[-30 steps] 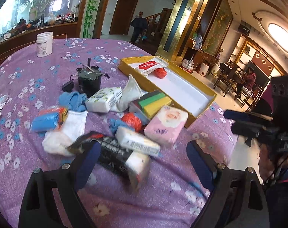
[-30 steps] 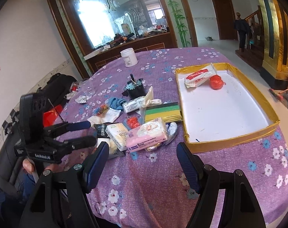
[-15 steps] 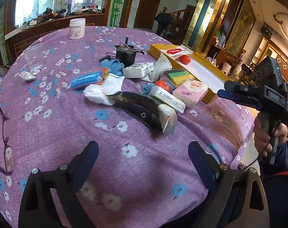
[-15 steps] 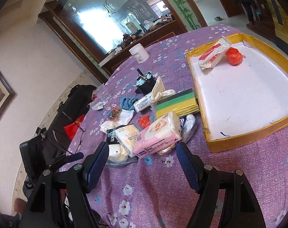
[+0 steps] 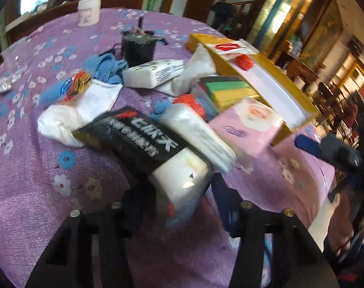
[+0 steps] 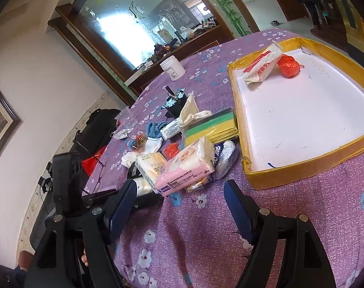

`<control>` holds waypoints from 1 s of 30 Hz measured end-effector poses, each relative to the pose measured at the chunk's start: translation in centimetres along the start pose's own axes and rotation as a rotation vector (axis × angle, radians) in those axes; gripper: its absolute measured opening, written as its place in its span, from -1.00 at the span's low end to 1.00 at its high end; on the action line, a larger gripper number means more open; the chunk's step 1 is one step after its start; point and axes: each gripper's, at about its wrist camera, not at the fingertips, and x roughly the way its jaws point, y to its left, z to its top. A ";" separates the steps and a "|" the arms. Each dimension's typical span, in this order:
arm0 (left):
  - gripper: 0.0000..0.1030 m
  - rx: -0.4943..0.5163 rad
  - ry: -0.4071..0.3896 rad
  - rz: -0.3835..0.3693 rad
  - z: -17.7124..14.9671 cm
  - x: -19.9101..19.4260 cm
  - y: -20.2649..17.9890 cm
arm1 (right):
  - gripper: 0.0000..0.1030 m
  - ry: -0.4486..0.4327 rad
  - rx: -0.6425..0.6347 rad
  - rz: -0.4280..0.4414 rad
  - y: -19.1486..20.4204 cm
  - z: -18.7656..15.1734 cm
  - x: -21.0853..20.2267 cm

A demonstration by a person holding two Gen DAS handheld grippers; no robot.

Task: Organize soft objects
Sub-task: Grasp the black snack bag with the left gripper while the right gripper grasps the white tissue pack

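A pile of soft things lies on the purple flowered tablecloth (image 5: 50,192): a black-wrapped tissue pack (image 5: 143,141), a pink tissue pack (image 5: 244,124), a white tissue pack (image 5: 155,72), sponges (image 5: 227,88), white socks (image 5: 69,115) and a blue cloth (image 5: 105,67). My left gripper (image 5: 179,201) has closed in around the near white end of the black pack; the view is blurred. My right gripper (image 6: 179,206) is open and empty, in front of the pink pack (image 6: 186,168). The yellow-rimmed tray (image 6: 309,165) holds a tissue packet (image 6: 263,64) and a red ball (image 6: 288,64).
A black pot (image 5: 137,45), a white jar (image 5: 88,12) and a clear cup (image 6: 126,120) stand behind the pile. A black bag (image 6: 95,132) sits beyond the table's left side. My left gripper also shows in the right wrist view (image 6: 98,196).
My left gripper has moved forward to the black tissue pack and its fingers have narrowed around the pack's near end. My right gripper has tilted and come a little closer to the pile.
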 end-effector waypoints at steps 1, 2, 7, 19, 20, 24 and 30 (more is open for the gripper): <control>-0.07 -0.013 -0.005 0.001 0.1 0.0 0.2 | 0.54 0.001 -0.004 -0.003 0.1 0.0 0.1; -0.15 -0.024 -0.008 -0.002 0.1 -0.1 0.4 | 0.54 0.003 -0.012 -0.006 0.2 -0.1 0.2; -0.35 -0.027 -0.026 -0.015 -1.0 -1.9 2.1 | 0.54 0.008 -0.048 -0.014 1.1 0.0 0.7; 0.48 -0.125 -0.050 -0.001 -2.5 -5.4 6.5 | 0.54 0.060 -0.189 0.008 5.0 -1.0 2.8; 0.55 -0.148 -0.060 -0.006 -2.1 -5.6 6.8 | 0.54 0.058 -0.195 0.006 5.2 -1.0 2.8; 0.56 -0.197 -0.047 0.001 -0.3 -4.9 6.9 | 0.54 0.053 -0.188 0.012 5.0 -1.2 2.6; 0.51 -0.180 -0.009 0.081 1.7 -1.8 5.2 | 0.54 0.034 -0.210 0.011 4.9 -1.1 1.8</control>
